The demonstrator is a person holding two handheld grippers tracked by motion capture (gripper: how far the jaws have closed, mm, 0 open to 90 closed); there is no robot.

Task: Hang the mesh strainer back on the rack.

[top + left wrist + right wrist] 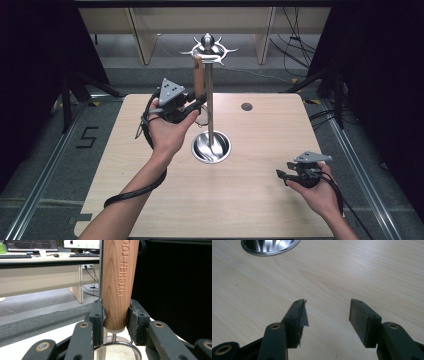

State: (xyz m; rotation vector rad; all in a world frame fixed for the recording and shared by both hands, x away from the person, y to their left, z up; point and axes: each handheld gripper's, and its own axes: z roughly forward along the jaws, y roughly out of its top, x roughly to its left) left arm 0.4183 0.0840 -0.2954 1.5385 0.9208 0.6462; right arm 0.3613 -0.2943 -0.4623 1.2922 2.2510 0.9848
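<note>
- Wooden handle, stamped with the words KITCHEN TOOL, stands upright in the middle of the left gripper view, pinched near its lower end between the two black pads of the left gripper
- Below the handle a thin metal stem runs down to a round wire mesh at the bottom of that view, so the thing looks like a strainer
- In the high view the left gripper sits in the upper middle of the frame, with the handle rising beside the steel pole of a rack
- The top of the handle reaches the ring of hooks at the rack's head; whether it hangs on one I cannot tell
- The rack's shiny round base rests at the centre of the pale wood table
- The right gripper lies low at the lower right of the high view, held in a hand just over the table
- Its fingers are spread wide with only bare table between them
</note>
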